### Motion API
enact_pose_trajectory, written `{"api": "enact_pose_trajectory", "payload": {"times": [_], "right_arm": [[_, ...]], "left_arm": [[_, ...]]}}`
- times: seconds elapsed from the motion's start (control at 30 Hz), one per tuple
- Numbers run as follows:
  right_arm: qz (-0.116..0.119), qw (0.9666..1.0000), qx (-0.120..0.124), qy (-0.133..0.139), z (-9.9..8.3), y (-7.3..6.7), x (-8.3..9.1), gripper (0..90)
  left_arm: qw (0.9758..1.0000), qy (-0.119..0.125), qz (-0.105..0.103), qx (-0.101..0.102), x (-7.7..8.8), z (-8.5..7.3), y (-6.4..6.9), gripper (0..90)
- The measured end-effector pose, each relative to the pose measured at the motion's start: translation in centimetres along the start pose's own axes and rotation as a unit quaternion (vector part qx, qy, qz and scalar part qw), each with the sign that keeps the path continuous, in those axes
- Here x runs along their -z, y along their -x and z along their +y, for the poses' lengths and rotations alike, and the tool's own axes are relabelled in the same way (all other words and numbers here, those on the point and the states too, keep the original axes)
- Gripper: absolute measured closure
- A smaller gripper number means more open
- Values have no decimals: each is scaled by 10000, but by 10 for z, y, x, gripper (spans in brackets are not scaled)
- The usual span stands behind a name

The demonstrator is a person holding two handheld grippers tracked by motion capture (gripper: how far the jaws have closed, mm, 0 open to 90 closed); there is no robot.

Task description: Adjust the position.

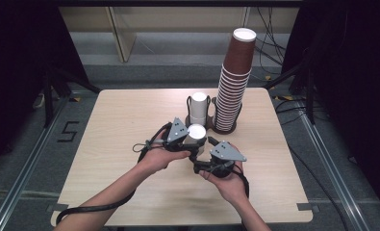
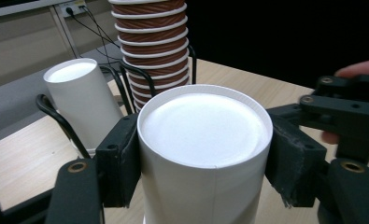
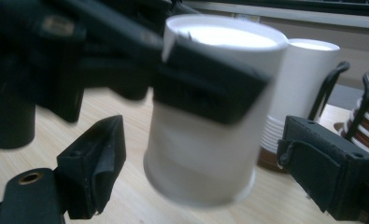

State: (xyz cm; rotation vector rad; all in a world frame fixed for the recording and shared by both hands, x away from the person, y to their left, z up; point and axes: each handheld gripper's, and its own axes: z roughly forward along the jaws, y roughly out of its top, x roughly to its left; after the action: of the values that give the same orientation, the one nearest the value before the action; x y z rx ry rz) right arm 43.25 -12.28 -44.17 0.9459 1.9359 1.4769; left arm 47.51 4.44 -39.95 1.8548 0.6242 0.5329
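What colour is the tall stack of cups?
The tall stack of cups is brown with white rims, clearest in the high view.

A: Quick look at the rig. Left gripper (image 1: 190, 140): black body, grey three-cornered plate on top w/ small dark screw holes.

B: Same on the right gripper (image 1: 206, 155), grey plate, black frame under it. Cables?

A: Black cable off each; the left one loops along the forearm to the table edge.

B: Jaws up close?

A: Left gripper view: matte black links, brass-coloured bushings at the pivots, small screws on the blocks, rough dark pads (image 2: 292, 161), one a bit frayed at the lower edge.

B: Right gripper view matches: black wedge-shaped fingers (image 3: 98, 165), a brass bushing at the left pivot. Sleeves?

A: None visible, forearms bare.
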Motion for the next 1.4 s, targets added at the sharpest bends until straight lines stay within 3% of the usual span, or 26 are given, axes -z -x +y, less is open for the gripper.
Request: {"api": "enact_pose_trajectory", "payload": {"times": [0.03, 0.13, 0.17, 0.2, 0.4, 0.43, 0.57, 0.67, 0.7, 0.73, 0.77, 0.87, 0.93, 0.97, 1.0, 1.03, 1.13, 1.2, 1.23, 1.4], "right_arm": [[23, 9999, 135, 69, 1, 1, -3, 158], [-63, 9998, 186, 72, 3, 1, -10, 166], [-88, 9989, 433, 170, 3, 4, -13, 166], [-82, 9993, 330, 121, 2, 2, -14, 168], [-107, 9995, 268, 149, 1, 4, -18, 198], [-103, 9999, 76, 53, 0, 1, -17, 205], [-134, 9995, 223, 176, 1, 4, -18, 235], [-117, 9996, 199, 171, 2, 5, -18, 249], [-73, 9999, 43, 113, 2, 3, -17, 253], [-127, 9997, 144, 179, 2, 5, -16, 259], [-58, 9998, -1, 186, 3, 4, -16, 264], [-102, 9997, -24, 199, 4, 5, -13, 272], [-98, 9995, -130, 270, 4, 8, -12, 272], [-169, 9995, -187, 169, 4, 9, -9, 272], [-191, 9992, -288, 186, 3, 11, -9, 272], [-199, 9991, -320, 175, 2, 15, -8, 272], [-289, 9987, -402, 115, -1, 21, -6, 272], [-350, 9973, -642, 90, -4, 31, -1, 272], [-376, 9961, -795, 81, -4, 33, 1, 271], [-420, 9939, -1015, 63, -7, 47, 11, 271]], "left_arm": [[10000, -2, -16, -5, 0, 0, 1, 337], [10000, 13, -44, -41, -1, 1, 2, 337], [10000, 0, -48, -74, -1, 1, 3, 337], [10000, 0, -43, -88, 0, 2, 3, 337], [9999, 29, -74, -90, 2, 2, 5, 337], [9999, 67, -74, -75, 3, 3, 6, 337], [9999, 90, -77, -61, 3, 3, 6, 336], [9999, 99, -103, -42, 3, 4, 6, 333], [9999, 99, -103, -42, 3, 4, 6, 331], [9998, 146, -124, 19, 3, 5, 5, 328], [9998, 168, -146, -4, 4, 6, 5, 324], [9995, 246, -187, -31, 4, 7, 5, 276], [9993, 318, -100, -176, 8, 8, 7, 204], [9991, 301, 2, -312, 10, 7, 9, 181], [9991, 301, 2, -312, 10, 7, 9, 164], [9980, 324, 123, -530, 16, 7, 11, 147], [9979, 373, 155, -504, 21, 7, 12, 135], [9974, 387, 201, -565, 30, 5, 12, 121], [9975, 385, 203, -564, 33, 3, 12, 107], [9971, 363, 263, -611, 44, -16, 9, 62]]}}
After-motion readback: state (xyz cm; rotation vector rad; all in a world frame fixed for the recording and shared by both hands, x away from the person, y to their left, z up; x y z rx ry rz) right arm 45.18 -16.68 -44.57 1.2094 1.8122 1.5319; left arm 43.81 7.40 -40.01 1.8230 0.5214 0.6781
